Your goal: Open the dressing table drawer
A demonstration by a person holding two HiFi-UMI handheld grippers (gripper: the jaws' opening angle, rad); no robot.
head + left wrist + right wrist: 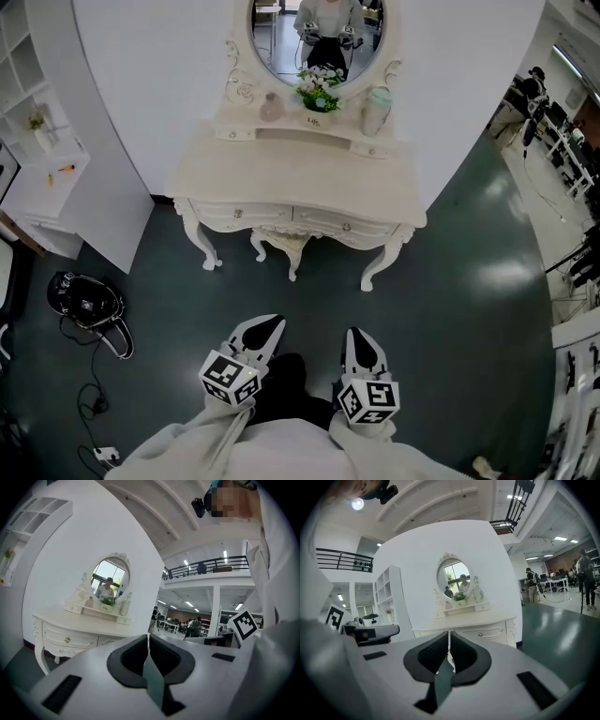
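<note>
The cream dressing table (300,173) stands against the white wall ahead, with an oval mirror (317,33) on top. Its two front drawers are closed; the left drawer (237,213) and the right drawer (346,225) each carry a small knob. My left gripper (267,328) and right gripper (361,342) hover side by side over the dark floor, well short of the table. Both are shut and hold nothing. In the left gripper view the table (70,625) lies to the left beyond the shut left gripper (148,637). In the right gripper view the table (473,620) stands straight ahead of the shut right gripper (449,634).
A small stool (281,246) is tucked under the table. Flowers (319,91), a bottle (272,106) and a jar (375,111) stand on its upper shelf. A black bag (86,300) with cables lies on the floor at left, near a white shelf unit (37,122). Equipment stands (572,141) line the right.
</note>
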